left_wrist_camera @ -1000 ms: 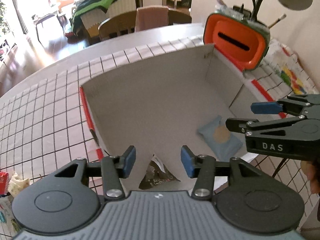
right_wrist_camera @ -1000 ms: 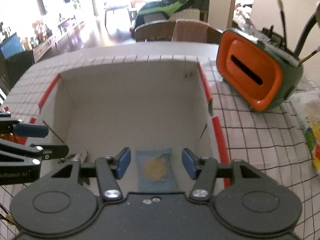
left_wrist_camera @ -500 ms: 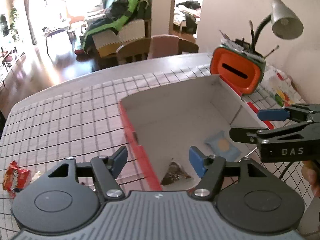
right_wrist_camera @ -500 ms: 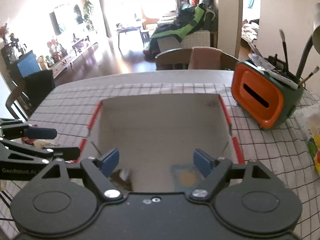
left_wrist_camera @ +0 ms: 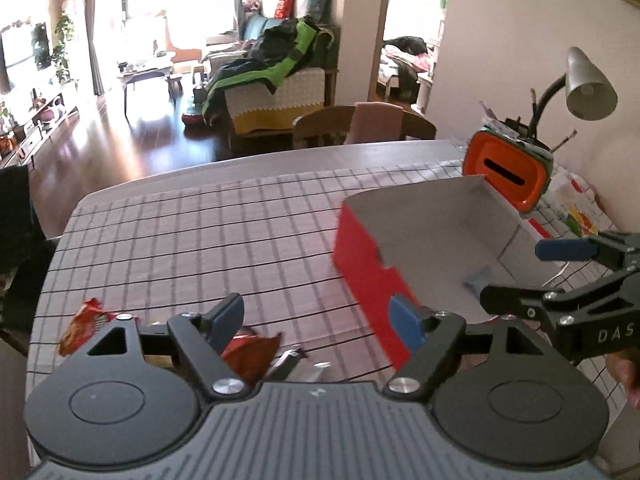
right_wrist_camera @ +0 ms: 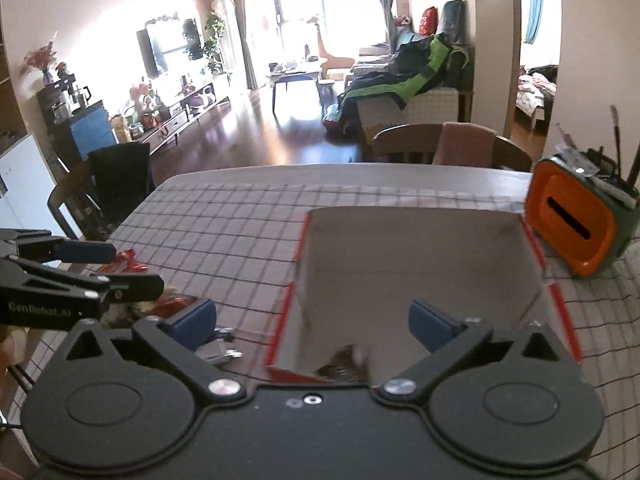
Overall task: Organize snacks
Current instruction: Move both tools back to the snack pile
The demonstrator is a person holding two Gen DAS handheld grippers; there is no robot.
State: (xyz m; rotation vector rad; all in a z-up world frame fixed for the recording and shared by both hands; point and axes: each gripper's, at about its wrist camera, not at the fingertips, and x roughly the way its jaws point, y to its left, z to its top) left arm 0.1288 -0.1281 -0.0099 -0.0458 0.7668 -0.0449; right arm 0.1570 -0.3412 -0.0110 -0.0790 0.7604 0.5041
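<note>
Both grippers, left [left_wrist_camera: 316, 320] and right [right_wrist_camera: 310, 322], gape empty; loose snack packets [left_wrist_camera: 248, 354] beside red box [left_wrist_camera: 372, 276] await collection.

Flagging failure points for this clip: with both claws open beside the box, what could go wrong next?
1. The red wrappers and silver packets lie crowded under the left claw; a grab may catch two or push them apart.
2. The right claw hangs close over the red box rim and could knock it.

Box [right_wrist_camera: 420, 264] sits on table [right_wrist_camera: 224, 216], pen holder [right_wrist_camera: 576, 228] at its right. Snack packets [left_wrist_camera: 248, 354] lie left; one dark packet [right_wrist_camera: 344, 364] inside.
</note>
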